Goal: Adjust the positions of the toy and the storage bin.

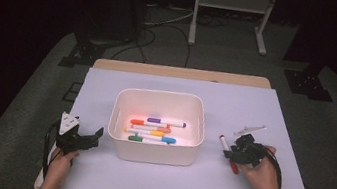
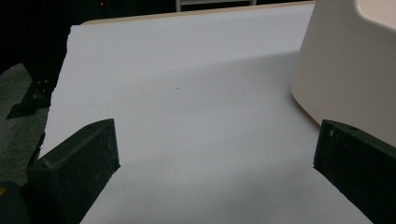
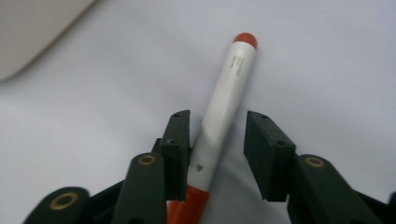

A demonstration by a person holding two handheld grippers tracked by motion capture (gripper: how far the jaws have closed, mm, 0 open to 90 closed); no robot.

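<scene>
A red-capped white marker (image 1: 224, 143) (image 3: 229, 88) lies flat on the white table cover, right of a cream bin (image 1: 161, 93). My right gripper (image 1: 231, 153) (image 3: 218, 119) straddles the marker's barrel; its left jaw touches the barrel and its right jaw stands a small gap off, so it is open. In the bin lie several markers (image 1: 156, 130) with orange, purple, yellow, blue and green caps. My left gripper (image 1: 93, 139) (image 2: 217, 140) rests just left of the bin, wide open, with only bare table between its jaws. The bin's wall (image 2: 345, 70) rises close beside its right jaw.
The white cover (image 1: 255, 107) reaches to the table's edges, with a wooden strip along the far edge. On the floor behind the table are cables, a white frame stand (image 1: 229, 12) and black stand feet (image 1: 309, 85). A corner of the bin (image 3: 32, 32) shows up left.
</scene>
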